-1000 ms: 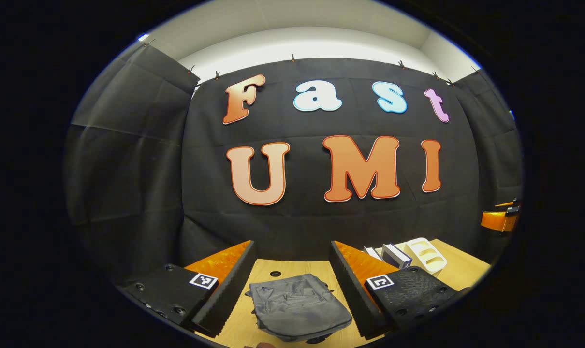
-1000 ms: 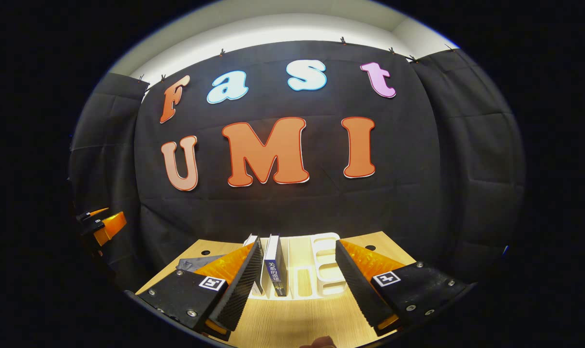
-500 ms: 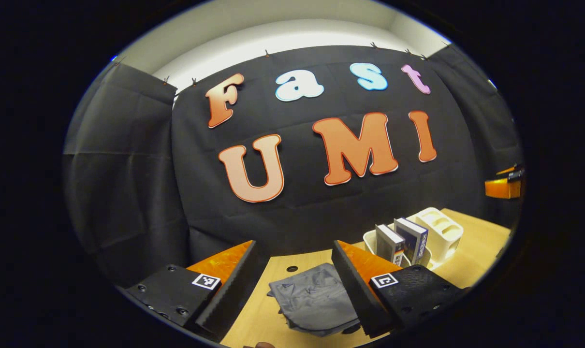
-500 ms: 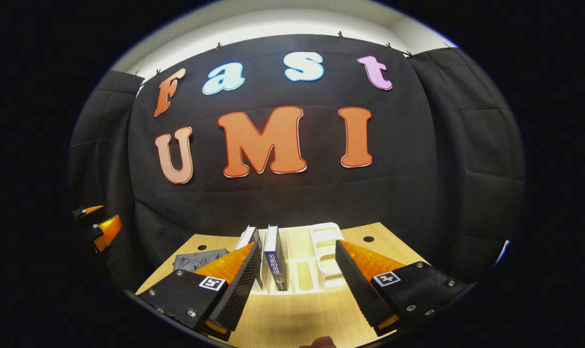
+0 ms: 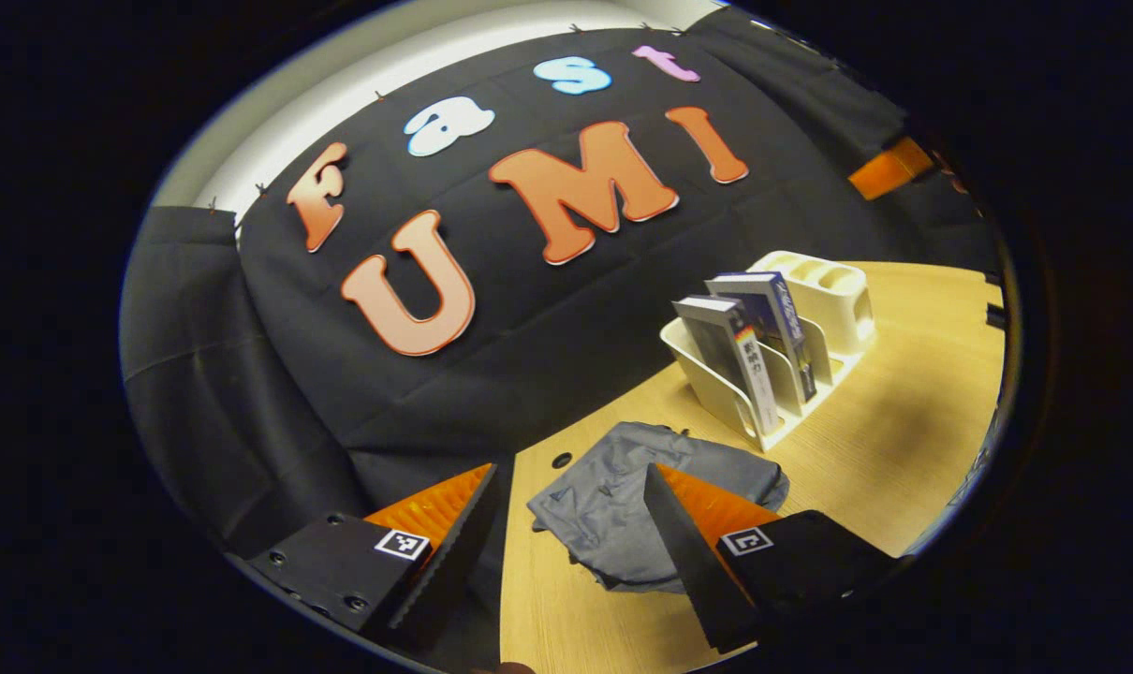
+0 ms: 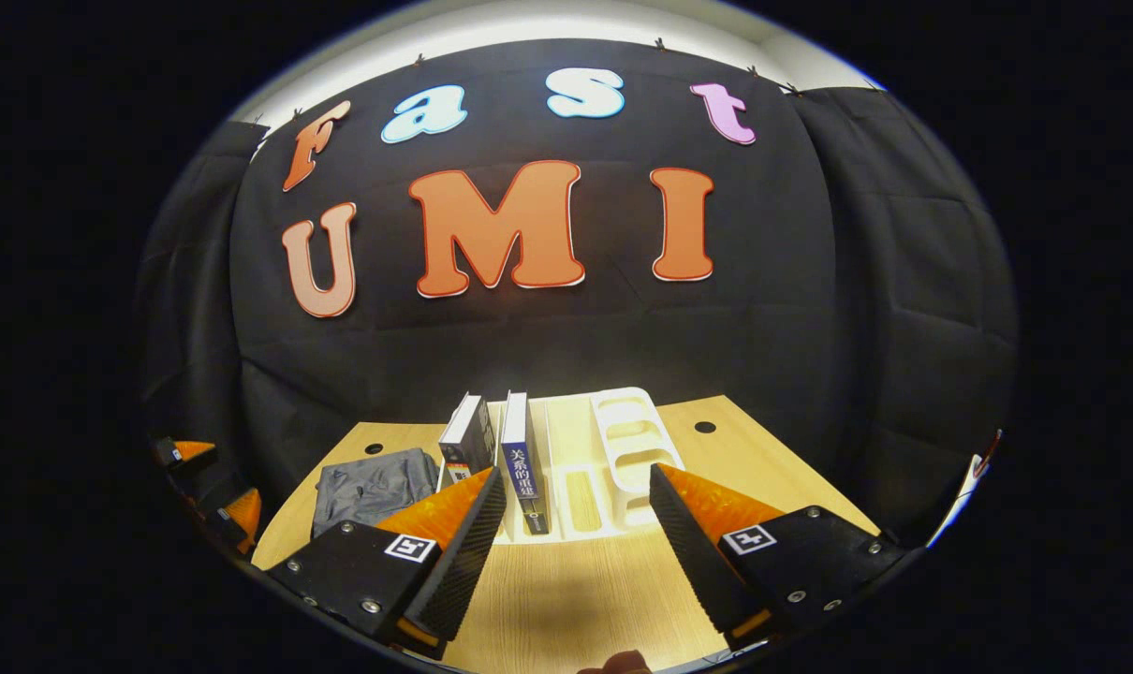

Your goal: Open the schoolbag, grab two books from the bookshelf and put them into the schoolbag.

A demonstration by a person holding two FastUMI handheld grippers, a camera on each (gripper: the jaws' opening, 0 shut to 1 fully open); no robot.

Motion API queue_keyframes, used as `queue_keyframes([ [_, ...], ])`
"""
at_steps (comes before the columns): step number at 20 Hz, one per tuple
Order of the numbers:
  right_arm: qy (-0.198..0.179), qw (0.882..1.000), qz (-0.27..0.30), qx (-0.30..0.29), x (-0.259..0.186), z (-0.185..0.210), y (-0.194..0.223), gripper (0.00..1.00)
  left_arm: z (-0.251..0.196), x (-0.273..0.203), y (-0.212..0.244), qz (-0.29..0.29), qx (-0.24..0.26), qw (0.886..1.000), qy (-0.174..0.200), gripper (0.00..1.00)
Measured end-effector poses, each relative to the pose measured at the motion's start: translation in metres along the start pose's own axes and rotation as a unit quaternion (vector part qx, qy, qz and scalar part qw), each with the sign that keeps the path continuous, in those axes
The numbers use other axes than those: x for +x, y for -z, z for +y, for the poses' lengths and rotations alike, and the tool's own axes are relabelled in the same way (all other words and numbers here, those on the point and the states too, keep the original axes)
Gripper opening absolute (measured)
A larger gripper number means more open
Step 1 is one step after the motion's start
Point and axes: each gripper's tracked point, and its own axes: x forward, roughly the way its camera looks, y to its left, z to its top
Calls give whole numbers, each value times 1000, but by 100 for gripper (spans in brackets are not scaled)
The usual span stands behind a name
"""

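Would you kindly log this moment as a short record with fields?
schoolbag: grey schoolbag lying flat on the wooden table, looks unopened
books: two books upright in the white bookshelf
left claw: left claw open, above the schoolbag
right claw: right claw open, facing the bookshelf, holding nothing

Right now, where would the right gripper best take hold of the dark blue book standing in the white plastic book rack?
Probably the top of the dark blue book, pinched across its covers from above. It stands upright in the white rack with its upper part clear of the dividers, a second book leaning close beside it. The right gripper is open, nearly in line.
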Motion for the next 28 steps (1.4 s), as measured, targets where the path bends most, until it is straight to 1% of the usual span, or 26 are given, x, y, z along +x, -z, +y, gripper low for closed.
queue_keyframes([
  [1, 4, 1000, 6, 1, 1, 1, 6, 95, -14, 4, 16, 12, 9, 1000, 17, 97],
  [3, 16, 1000, 22, -4, 0, 0, 19, 95, -36, 11, 48, 34, 32, 998, 39, 97],
  [6, 35, 999, 36, -6, -2, -5, 30, 95, -61, 23, 77, 53, 68, 993, 76, 97],
  [10, 59, 997, 51, -1, -3, -12, 39, 95, -102, 37, 106, 64, 130, 981, 130, 98],
  [12, 68, 996, 59, 2, -5, -15, 44, 95, -115, 47, 117, 68, 154, 975, 145, 97],
  [15, 81, 994, 71, 5, -11, -22, 49, 95, -123, 62, 123, 75, 180, 970, 147, 96],
  [19, 100, 992, 71, 0, -21, -38, 52, 95, -126, 90, 127, 95, 187, 967, 146, 96],
  [21, 103, 992, 80, 3, -21, -46, 56, 95, -126, 101, 127, 99, 198, 965, 143, 97],
  [23, 103, 991, 90, 9, -20, -52, 61, 95, -128, 104, 129, 112, 199, 962, 151, 97],
  [25, 96, 991, 94, 19, -19, -53, 63, 95, -133, 104, 131, 127, 199, 958, 160, 95],
  [26, 93, 991, 93, 23, -18, -54, 61, 95, -137, 104, 134, 137, 200, 956, 168, 93],
  [28, 87, 992, 92, 21, -14, -58, 60, 95, -135, 99, 136, 154, 205, 953, 162, 55],
])
